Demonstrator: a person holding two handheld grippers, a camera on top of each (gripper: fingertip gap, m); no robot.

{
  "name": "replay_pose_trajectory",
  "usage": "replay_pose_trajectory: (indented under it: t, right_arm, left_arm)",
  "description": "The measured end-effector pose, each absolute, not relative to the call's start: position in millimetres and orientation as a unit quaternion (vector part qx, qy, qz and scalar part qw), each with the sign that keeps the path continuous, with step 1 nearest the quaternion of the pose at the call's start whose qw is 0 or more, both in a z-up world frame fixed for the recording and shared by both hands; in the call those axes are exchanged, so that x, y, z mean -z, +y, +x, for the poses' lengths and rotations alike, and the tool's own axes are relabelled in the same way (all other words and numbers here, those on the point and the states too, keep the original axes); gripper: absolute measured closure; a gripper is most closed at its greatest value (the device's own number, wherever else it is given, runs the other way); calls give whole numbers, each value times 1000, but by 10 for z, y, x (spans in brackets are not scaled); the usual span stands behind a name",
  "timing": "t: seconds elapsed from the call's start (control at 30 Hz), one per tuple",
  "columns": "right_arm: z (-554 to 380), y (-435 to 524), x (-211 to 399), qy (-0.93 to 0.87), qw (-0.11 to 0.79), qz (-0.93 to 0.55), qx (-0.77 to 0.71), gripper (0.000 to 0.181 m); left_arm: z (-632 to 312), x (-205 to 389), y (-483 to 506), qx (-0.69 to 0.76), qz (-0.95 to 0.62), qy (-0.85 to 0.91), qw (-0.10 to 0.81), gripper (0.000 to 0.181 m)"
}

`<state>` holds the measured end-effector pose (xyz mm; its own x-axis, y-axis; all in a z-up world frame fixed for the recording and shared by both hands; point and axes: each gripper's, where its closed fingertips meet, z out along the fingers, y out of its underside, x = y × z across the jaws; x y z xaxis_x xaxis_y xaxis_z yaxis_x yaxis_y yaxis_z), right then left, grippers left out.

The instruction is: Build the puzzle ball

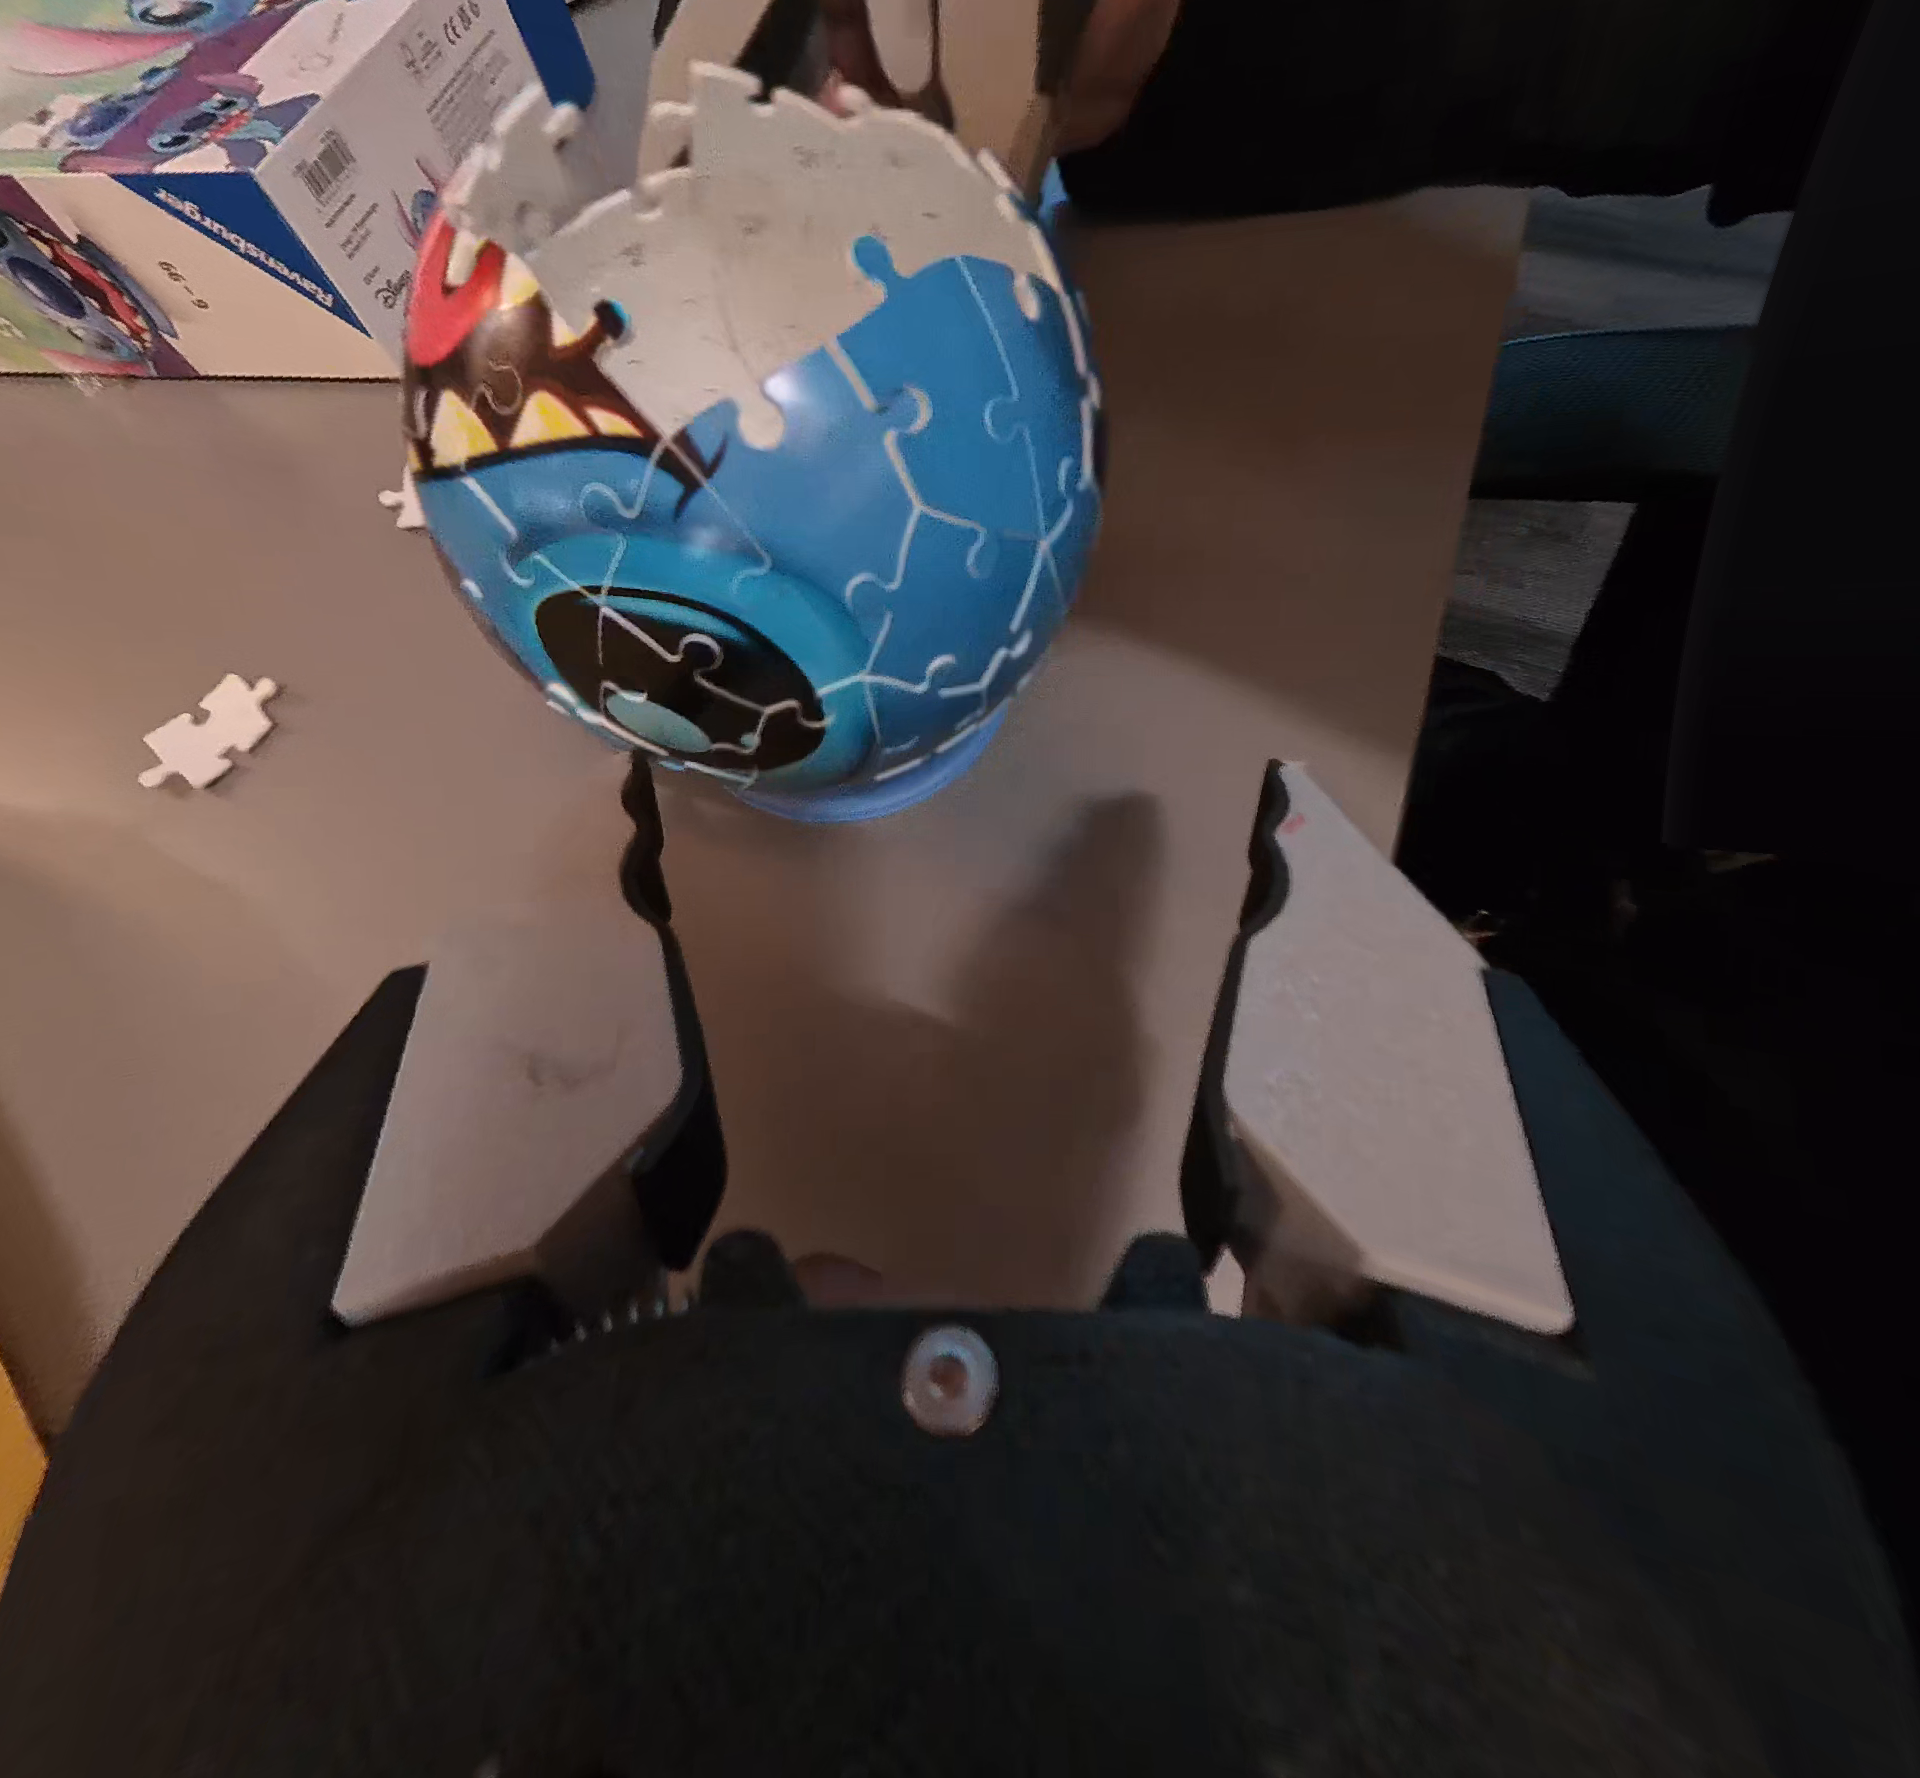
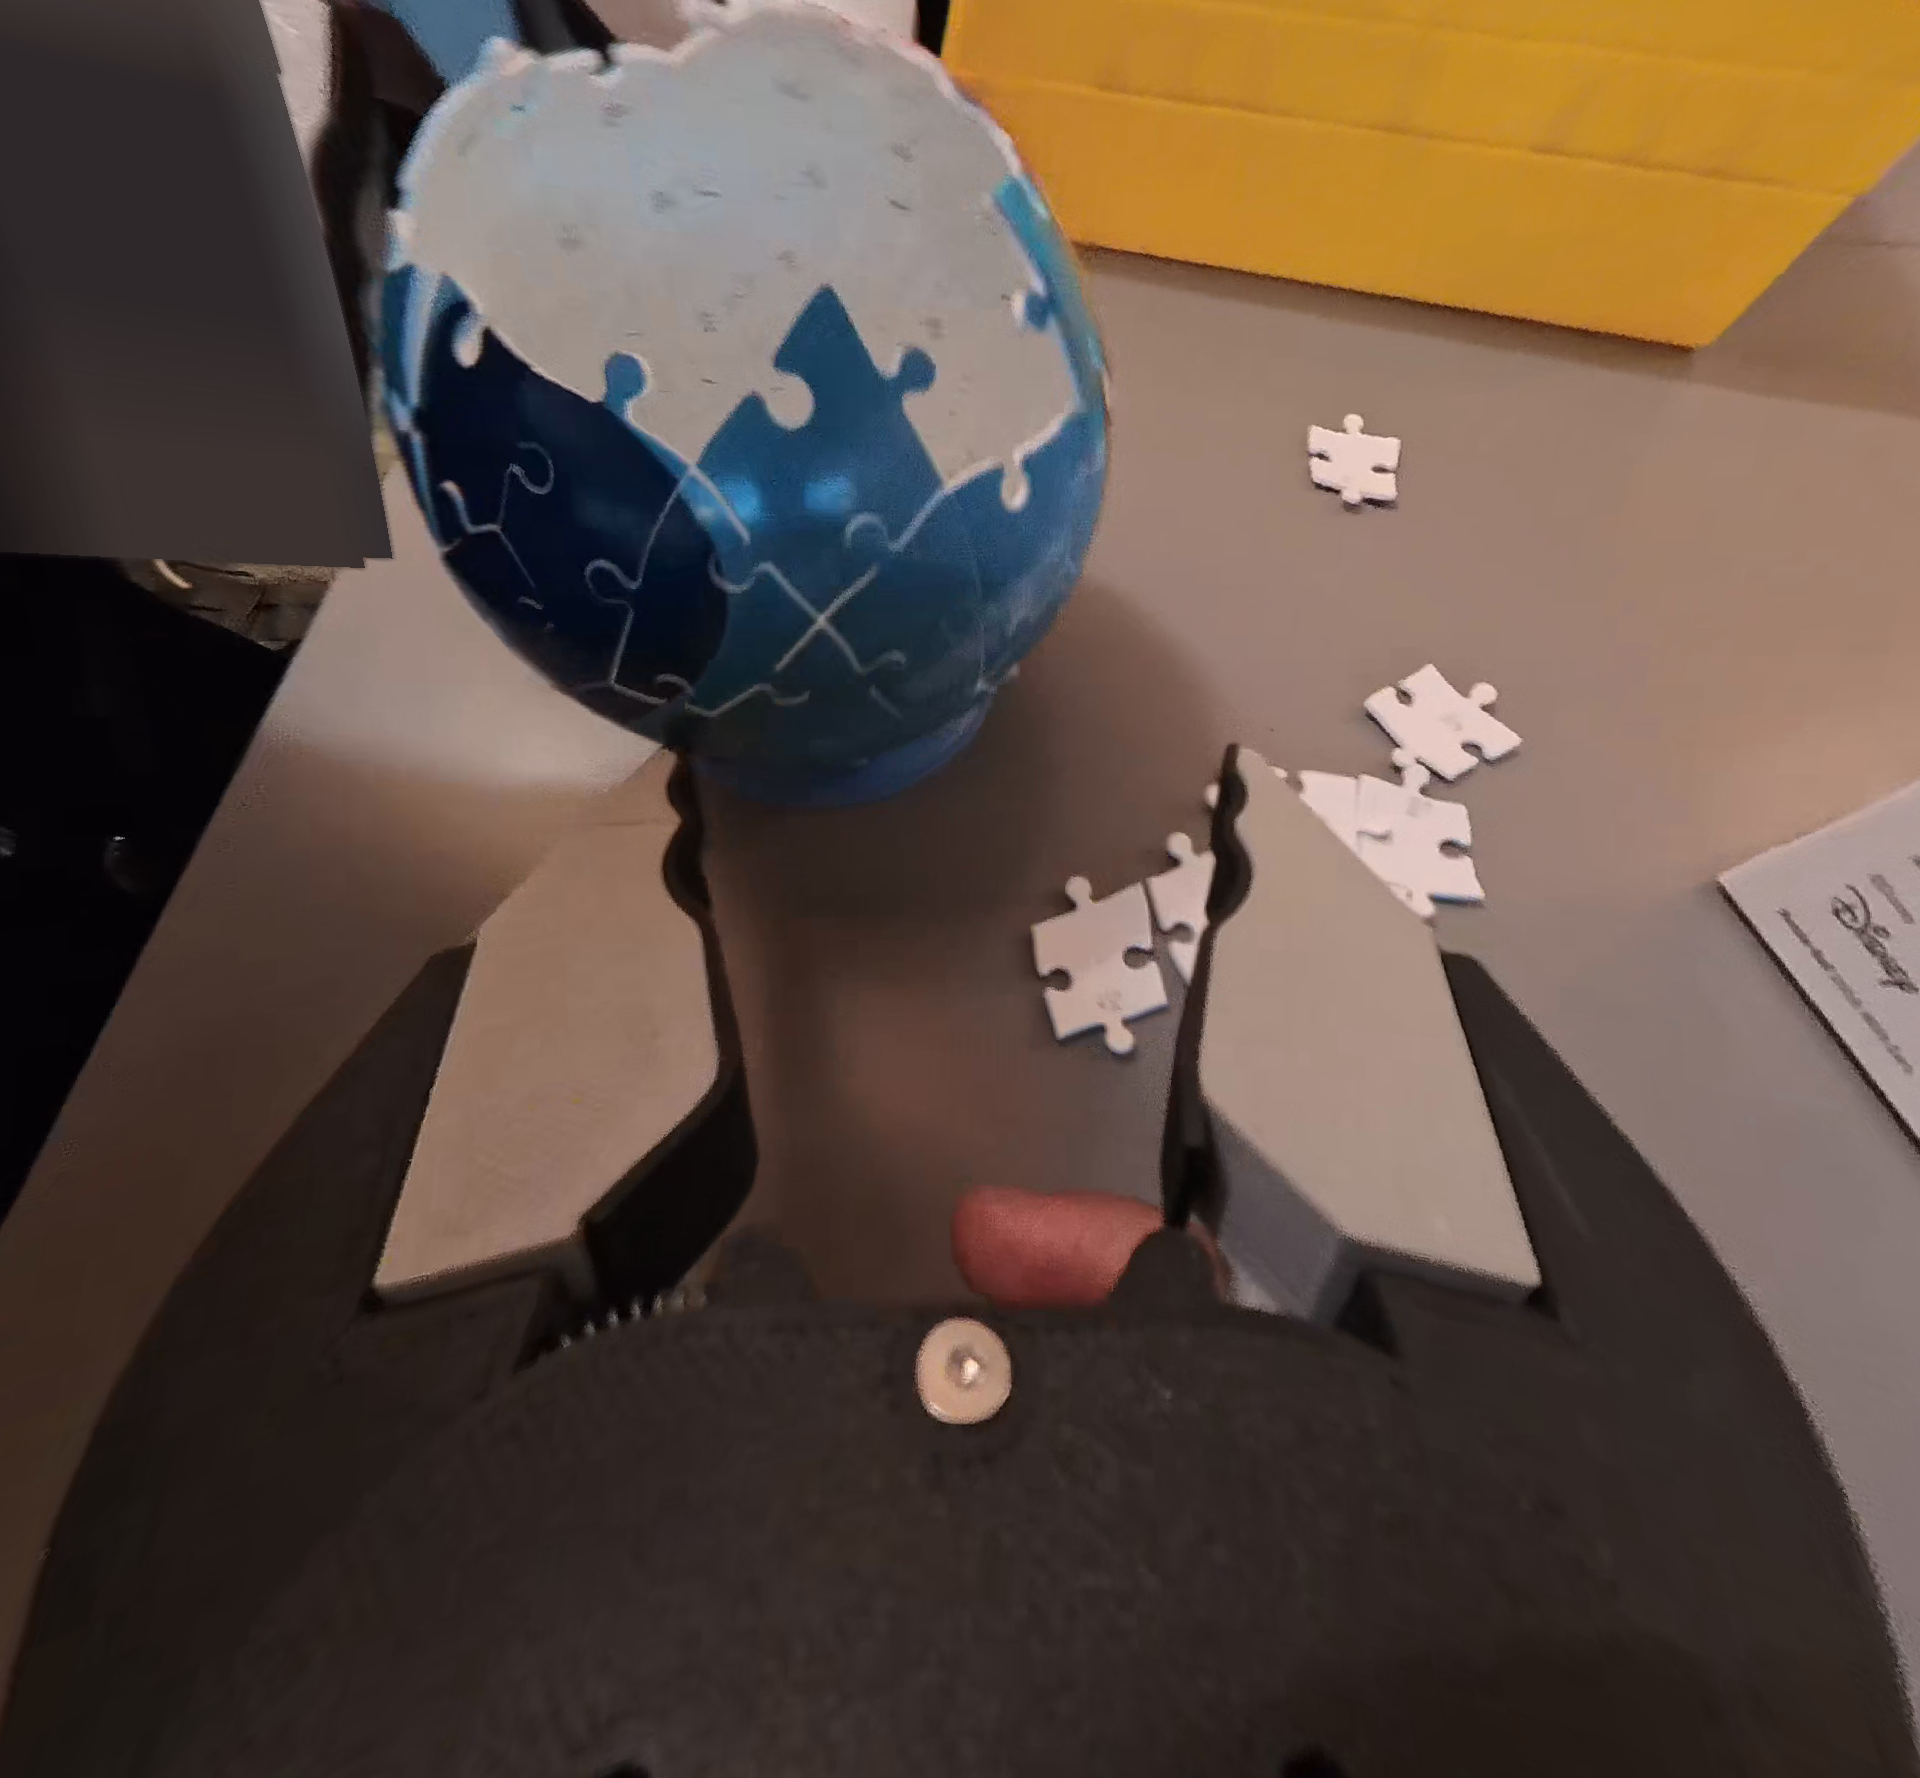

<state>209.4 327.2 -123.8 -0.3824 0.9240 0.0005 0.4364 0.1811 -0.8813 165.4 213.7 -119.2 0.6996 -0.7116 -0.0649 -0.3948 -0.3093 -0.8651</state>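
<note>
The puzzle ball (image 1: 904, 440) is a blue, partly built shell with a black eye and a red mouth. Its top is open and shows the white inside. It leans on a blue ring stand (image 1: 873, 798) on the grey table (image 1: 260, 897). My left gripper (image 1: 956, 793) is open and empty just in front of the ball, its left fingertip close under the ball's lower edge. In the right wrist view the ball (image 2: 727, 523) stands just beyond my right gripper (image 2: 956, 778), which is open and empty. The right gripper also shows behind the ball in the left wrist view (image 1: 894, 45).
A printed puzzle box (image 1: 260, 118) lies at the back left, with a loose white piece (image 1: 208, 715) on the table in front of it. Several loose pieces (image 2: 1107, 965) lie right of my right gripper. A yellow bin (image 2: 1403, 118) and a paper sheet (image 2: 1849, 949) are farther right. Between my right fingertips and the loose white piece (image 1: 208, 715) there is roughly 15 cm. The right camera catches it too, in the right wrist view (image 2: 1376, 470).
</note>
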Motion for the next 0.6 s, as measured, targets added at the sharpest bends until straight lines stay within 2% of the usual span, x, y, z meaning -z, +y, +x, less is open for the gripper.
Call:
replay_pose_trajectory:
  t: [0.03, 0.17, 0.37, 0.6]
  right_arm:
    - [2089, 3304, 1255, -712, 288, -481, -424, 87]
    - [2037, 3408, 1302, -702, 296, -501, -410, 90]
    - [2034, 3564, 1287, -682, 316, -523, -403, 98]
    - [2196, 3177, 1191, -709, 270, -461, -460, 92]
  left_arm:
    - [1665, 1189, 2103, 167, -791, 350, 472, 70]
    - [1670, 1205, 2048, 152, -796, 356, 466, 69]
    - [1714, 1148, 1941, 176, -790, 361, 462, 77]
    - [1415, 1212, 2165, 125, -808, 320, 478, 78]
